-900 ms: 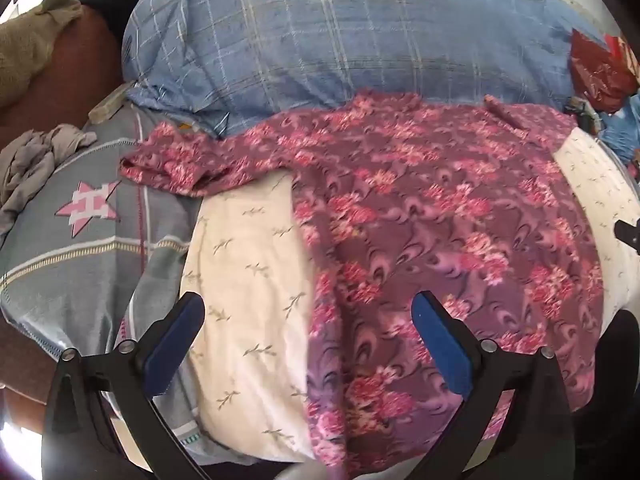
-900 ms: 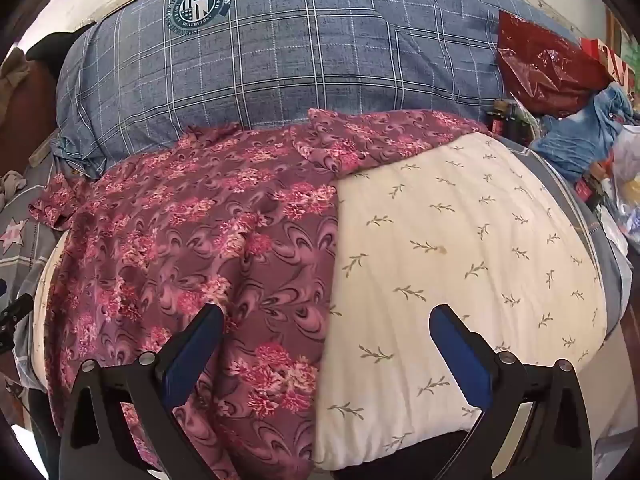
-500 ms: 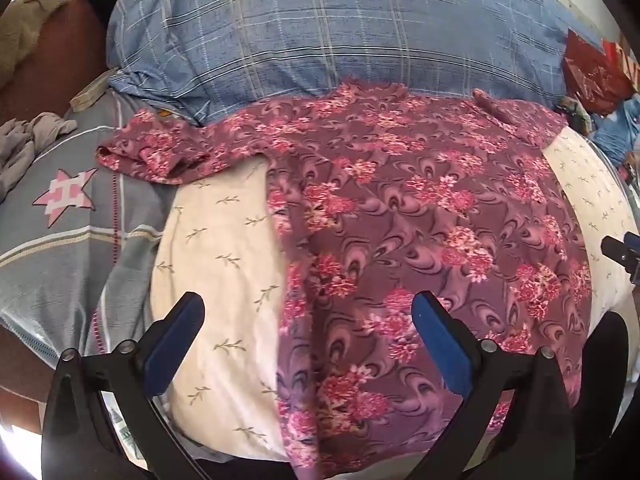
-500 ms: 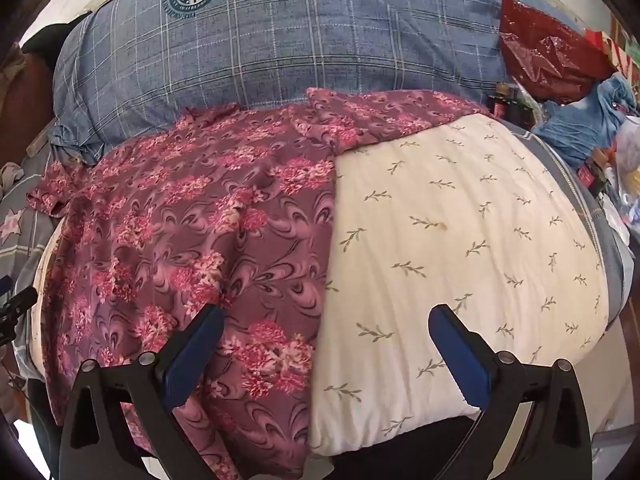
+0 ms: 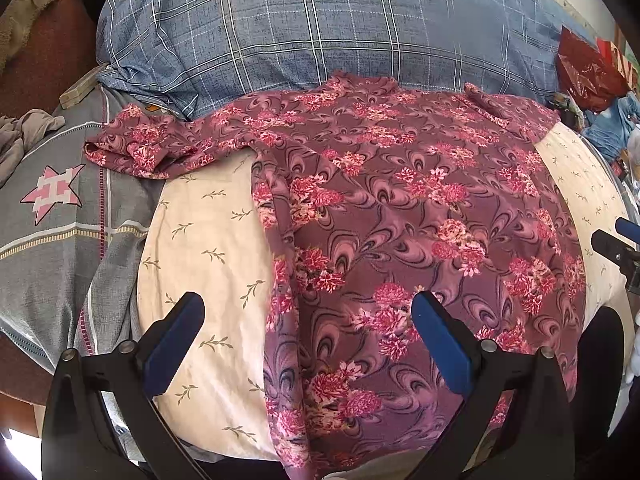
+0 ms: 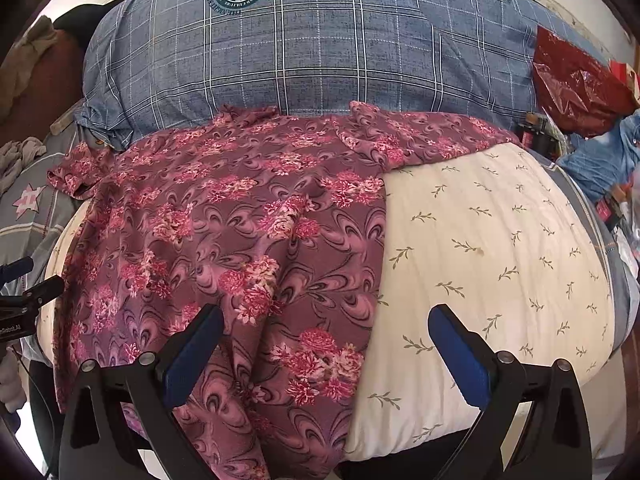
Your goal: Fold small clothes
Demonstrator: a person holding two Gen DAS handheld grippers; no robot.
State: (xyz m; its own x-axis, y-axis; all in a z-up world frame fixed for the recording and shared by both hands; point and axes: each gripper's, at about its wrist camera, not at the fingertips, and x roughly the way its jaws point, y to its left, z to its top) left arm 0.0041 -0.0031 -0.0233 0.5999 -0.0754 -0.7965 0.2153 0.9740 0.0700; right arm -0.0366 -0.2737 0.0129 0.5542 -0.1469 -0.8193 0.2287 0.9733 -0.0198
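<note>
Your floral garment (image 5: pixel 420 208) lies spread flat on the cream leaf-print cushion (image 5: pixel 208 240), its top edge against the blue plaid pillow (image 5: pixel 320 32) and its hem hanging over the near edge of the cushion. One sleeve (image 5: pixel 136 148) trails off to the left onto the grey star-patterned cloth (image 5: pixel 52 200); the other sleeve (image 6: pixel 420 136) lies out to the right along the foot of the pillow.

Your left gripper (image 5: pixel 308 340) hovers with its jaws wide apart and nothing between the pads, straddling the garment's left side edge near the hem. Your right gripper (image 6: pixel 324 348) is likewise spread wide and empty, over the garment's right side edge near the hem. Neither appears to touch the fabric.

Judging by this, you are about to take hold for the first fold. Before you pinch, choose your fold. For a lengthwise fold, bring each sleeve in across the body first, so nothing sticks out. For a hem-to-collar fold, take both lower corners together.

Come down far enough for the pads to catch only the patterned fabric, not the cushion cover beneath. Close on both layers of the garment, lift both sides level, and carry them together so the cloth does not skew. The fabric looks thin and slippery, so grip well in from the edge.
</note>
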